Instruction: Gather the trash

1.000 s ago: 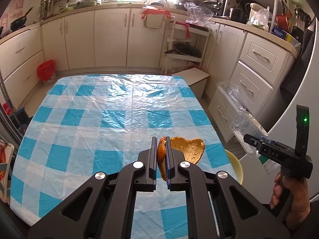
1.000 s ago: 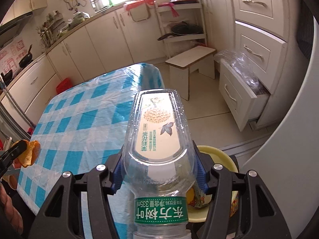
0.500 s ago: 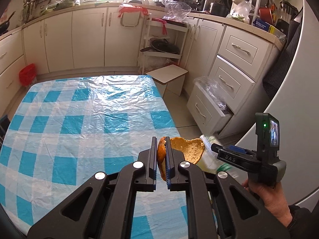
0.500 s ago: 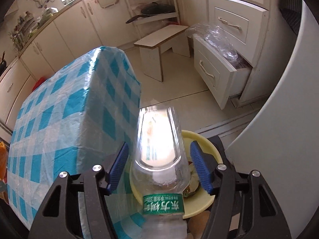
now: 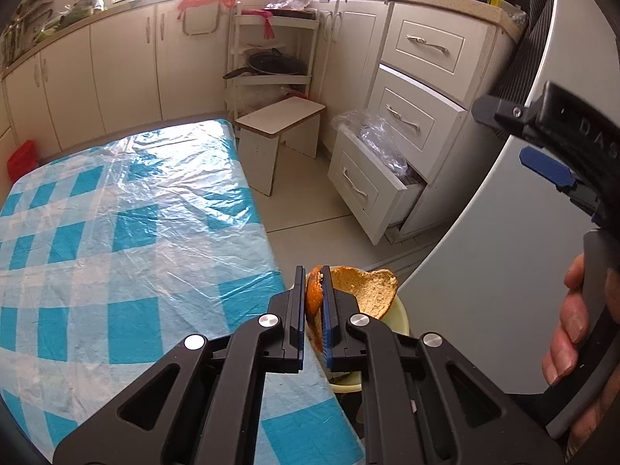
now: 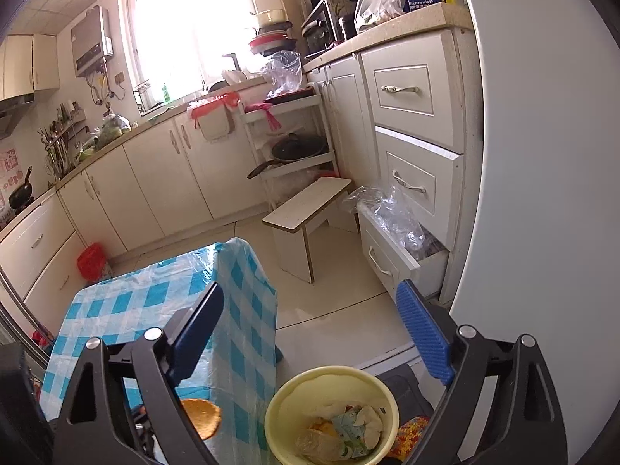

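My left gripper (image 5: 312,302) is shut on an orange peel (image 5: 368,290), held at the table's right edge just above the yellow bin (image 5: 401,319). In the right wrist view the same peel (image 6: 201,418) shows at the lower left. My right gripper (image 6: 310,325) is above the yellow bin (image 6: 283,399), its jaws opening wide with nothing between them. A clear plastic bottle (image 6: 317,443) lies in the bin among wrappers. In the left wrist view the right gripper's body (image 5: 558,147) and the hand holding it sit at the right edge.
The table (image 5: 116,232) has a blue checked cloth under clear plastic. Past it stand a white stool (image 5: 279,139), an open bottom drawer (image 5: 372,186) holding a plastic bag, and a rack with a pan (image 5: 271,66). A white fridge door (image 5: 503,252) stands close on the right.
The right gripper opened and dropped the bottle into the yellow bin, then rose. The left gripper carried the peel rightward from over the table to above the bin.
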### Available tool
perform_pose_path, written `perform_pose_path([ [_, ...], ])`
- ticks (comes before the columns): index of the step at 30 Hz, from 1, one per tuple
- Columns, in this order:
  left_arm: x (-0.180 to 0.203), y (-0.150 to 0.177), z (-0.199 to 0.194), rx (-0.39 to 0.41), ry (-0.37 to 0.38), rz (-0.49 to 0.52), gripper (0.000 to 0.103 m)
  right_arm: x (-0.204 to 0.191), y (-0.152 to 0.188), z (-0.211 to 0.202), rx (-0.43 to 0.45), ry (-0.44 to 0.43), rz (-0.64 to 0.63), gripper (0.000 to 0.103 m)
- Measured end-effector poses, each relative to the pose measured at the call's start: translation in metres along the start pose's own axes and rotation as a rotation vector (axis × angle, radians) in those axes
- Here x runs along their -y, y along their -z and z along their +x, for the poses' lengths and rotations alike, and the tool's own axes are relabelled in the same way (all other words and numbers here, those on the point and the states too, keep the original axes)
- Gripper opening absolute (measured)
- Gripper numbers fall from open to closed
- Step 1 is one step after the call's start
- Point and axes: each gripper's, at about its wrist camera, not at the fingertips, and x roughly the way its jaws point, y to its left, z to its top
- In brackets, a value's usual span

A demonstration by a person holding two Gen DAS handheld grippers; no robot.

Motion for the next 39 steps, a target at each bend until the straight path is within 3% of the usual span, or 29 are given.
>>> perform_pose_path([
  [12, 0.042, -0.001, 0.063, -0.115, 0.021, 0.037, 0.008, 0.007, -0.008, -0.005, 0.027, -0.049, 0.061, 0.088],
  [14, 0.045, -0.002, 0.071, -0.13, 0.015, 0.036, 0.014, 0.009, -0.008, -0.004, 0.025, -0.051, 0.069, 0.088],
  [19, 0.047, -0.004, 0.073, -0.123, -0.001, 0.031, 0.041, 0.009, -0.008, -0.005, 0.024, -0.055, 0.081, 0.088],
  [22, 0.047, -0.004, 0.07, -0.121, -0.008, 0.04, 0.045, 0.01, -0.007, -0.006, 0.028, -0.053, 0.082, 0.089],
  [31, 0.008, 0.009, 0.0, -0.052, -0.088, 0.012, 0.075, -0.001, 0.0, -0.001, 0.006, -0.024, 0.051, 0.092],
  [39, -0.07, 0.028, -0.093, 0.029, -0.191, -0.086, 0.087, -0.035, 0.019, -0.009, -0.02, -0.02, -0.016, 0.095],
])
